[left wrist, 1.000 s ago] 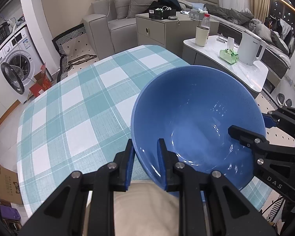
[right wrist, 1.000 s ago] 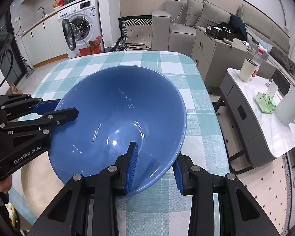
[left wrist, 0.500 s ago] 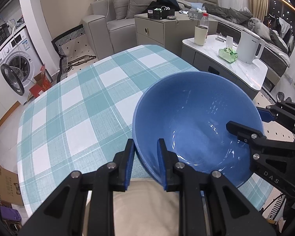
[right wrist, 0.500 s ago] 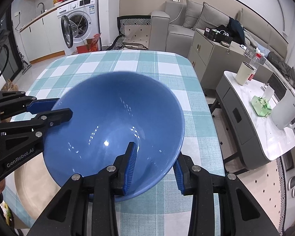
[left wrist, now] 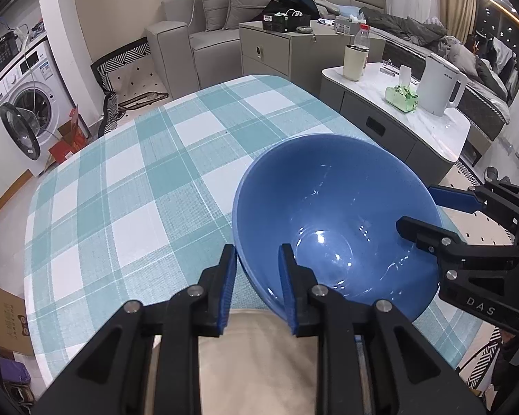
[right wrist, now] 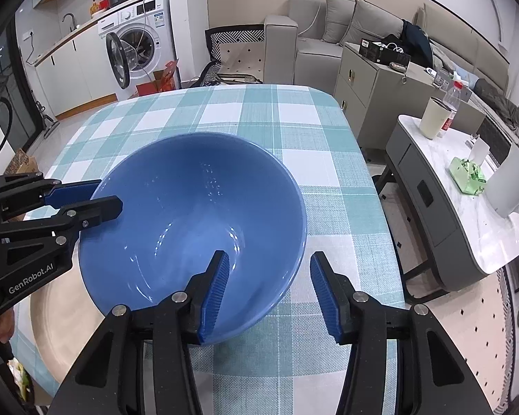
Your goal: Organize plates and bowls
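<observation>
A big blue bowl [left wrist: 328, 214] [right wrist: 190, 224] sits low over the checked tablecloth [left wrist: 138, 190], its near side overlapping a beige plate [left wrist: 259, 352] [right wrist: 52, 311]. My left gripper [left wrist: 257, 248] [right wrist: 109, 193] straddles the bowl's left rim, one finger inside and one outside. It still pinches the wall, though its jaws are beginning to open. My right gripper [right wrist: 268, 255] [left wrist: 415, 206] is opening. Its inner finger is in the bowl, its outer finger stands clear of the rim, and the rim lies between them untouched.
The table edge [right wrist: 363, 180] drops off just right of the bowl. Beyond it stands a low marble side table [right wrist: 467, 214] with a white kettle [left wrist: 439, 86], a cup and a green tissue pack. A cabinet, a sofa and a washing machine [left wrist: 27, 117] lie farther off.
The bowl has come down toward the table and plate. The right gripper's jaws have spread apart and its outer pad has left the rim. The left gripper has stayed where it was.
</observation>
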Action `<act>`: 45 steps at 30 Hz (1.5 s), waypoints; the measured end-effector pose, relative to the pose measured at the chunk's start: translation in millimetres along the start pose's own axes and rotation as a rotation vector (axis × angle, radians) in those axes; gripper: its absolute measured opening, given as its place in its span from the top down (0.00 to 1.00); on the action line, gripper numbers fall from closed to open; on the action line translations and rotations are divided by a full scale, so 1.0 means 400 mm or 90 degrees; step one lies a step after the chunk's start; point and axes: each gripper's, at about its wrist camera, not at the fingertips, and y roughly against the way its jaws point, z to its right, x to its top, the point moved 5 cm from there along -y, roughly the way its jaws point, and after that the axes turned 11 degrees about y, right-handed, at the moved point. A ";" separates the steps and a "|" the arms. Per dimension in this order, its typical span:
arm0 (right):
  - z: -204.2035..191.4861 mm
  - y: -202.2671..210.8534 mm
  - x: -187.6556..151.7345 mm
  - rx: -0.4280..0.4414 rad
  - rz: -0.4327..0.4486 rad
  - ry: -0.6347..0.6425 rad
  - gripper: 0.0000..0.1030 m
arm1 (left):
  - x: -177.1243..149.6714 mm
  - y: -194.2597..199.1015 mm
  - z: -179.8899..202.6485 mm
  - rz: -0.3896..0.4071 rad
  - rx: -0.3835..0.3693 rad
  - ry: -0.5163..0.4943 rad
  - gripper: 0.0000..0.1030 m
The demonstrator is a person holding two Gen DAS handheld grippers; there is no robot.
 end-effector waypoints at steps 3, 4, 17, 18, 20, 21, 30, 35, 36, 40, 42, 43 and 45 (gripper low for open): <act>0.004 -0.003 -0.001 0.005 0.001 -0.006 0.44 | 0.000 -0.002 0.002 -0.001 -0.004 0.000 0.72; 0.004 -0.004 -0.001 0.008 0.002 -0.007 0.43 | 0.000 -0.003 0.003 0.000 -0.005 -0.001 0.70; 0.026 0.003 -0.016 0.044 0.020 -0.043 0.12 | -0.009 -0.002 -0.005 -0.008 -0.027 0.009 0.32; 0.030 0.002 -0.019 0.048 0.019 -0.046 0.08 | -0.009 -0.002 -0.010 -0.005 -0.028 0.016 0.25; 0.039 0.002 -0.024 0.050 0.022 -0.055 0.07 | -0.005 0.001 -0.024 0.007 -0.031 0.038 0.10; 0.042 0.002 -0.026 0.053 0.024 -0.059 0.06 | -0.004 0.001 -0.031 0.008 -0.037 0.049 0.09; 0.070 -0.012 -0.036 0.088 0.040 -0.092 0.02 | -0.001 -0.009 -0.088 0.006 -0.059 0.122 0.01; 0.080 -0.020 -0.042 0.116 0.049 -0.111 0.02 | -0.005 -0.018 -0.104 0.008 -0.057 0.143 0.00; 0.080 -0.022 -0.043 0.121 0.050 -0.111 0.01 | -0.007 -0.021 -0.104 0.008 -0.059 0.145 0.00; 0.077 -0.025 -0.045 0.135 0.062 -0.110 0.01 | -0.011 -0.023 -0.094 0.015 -0.062 0.144 0.00; 0.078 -0.028 -0.046 0.149 0.063 -0.116 0.01 | -0.013 -0.027 -0.087 0.014 -0.062 0.141 0.00; 0.078 -0.030 -0.046 0.154 0.064 -0.118 0.01 | -0.015 -0.031 -0.084 0.014 -0.063 0.140 0.00; 0.076 -0.034 -0.047 0.159 0.065 -0.119 0.00 | -0.016 -0.035 -0.077 0.012 -0.061 0.138 0.00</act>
